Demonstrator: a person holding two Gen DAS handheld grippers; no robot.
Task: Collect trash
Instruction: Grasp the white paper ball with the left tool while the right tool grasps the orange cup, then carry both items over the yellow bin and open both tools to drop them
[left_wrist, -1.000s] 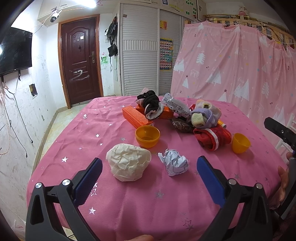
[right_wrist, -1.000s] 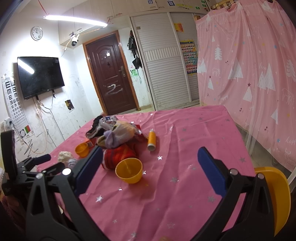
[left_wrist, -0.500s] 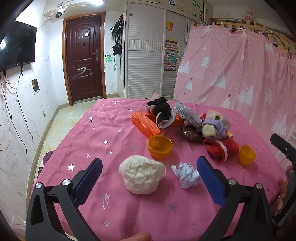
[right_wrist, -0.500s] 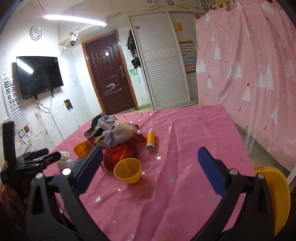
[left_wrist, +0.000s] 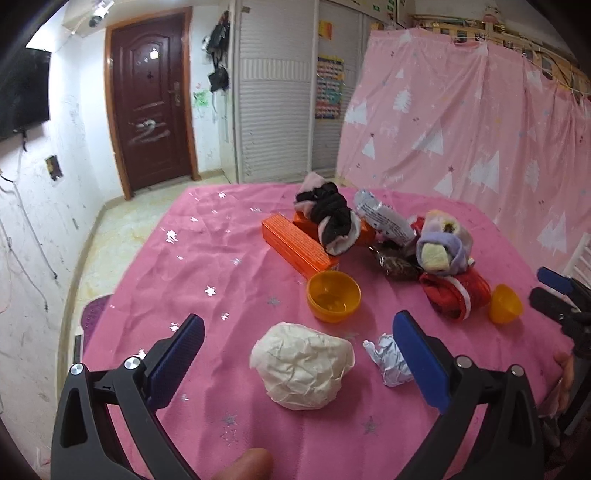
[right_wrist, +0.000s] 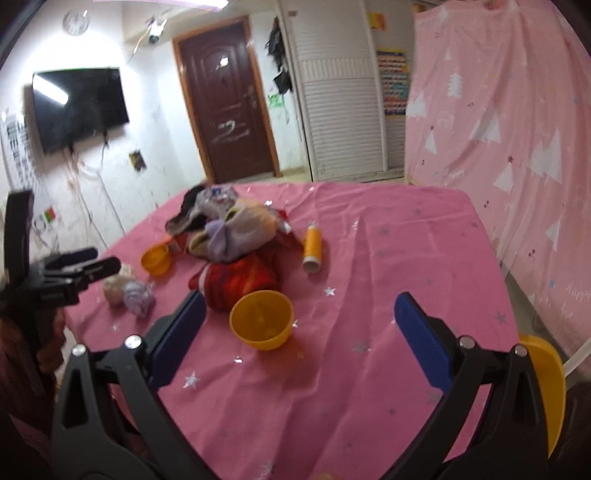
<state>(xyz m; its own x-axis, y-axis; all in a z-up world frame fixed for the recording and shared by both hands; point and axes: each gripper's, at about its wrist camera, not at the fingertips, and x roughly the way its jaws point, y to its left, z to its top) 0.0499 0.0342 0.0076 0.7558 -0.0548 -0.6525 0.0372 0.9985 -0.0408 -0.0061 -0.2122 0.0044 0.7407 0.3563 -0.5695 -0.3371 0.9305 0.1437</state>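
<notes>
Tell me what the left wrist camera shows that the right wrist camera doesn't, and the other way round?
Only the left wrist view shows the long orange box and the silver printed wrapper in clear detail, with the open left gripper in front of the big crumpled paper ball.

Only the right wrist view shows the orange bottle lying on its side, the wall clock and the open right gripper.

Both show the pink tablecloth, the two orange bowls, the small bluish paper wad, the red sock and the brown door.
</notes>
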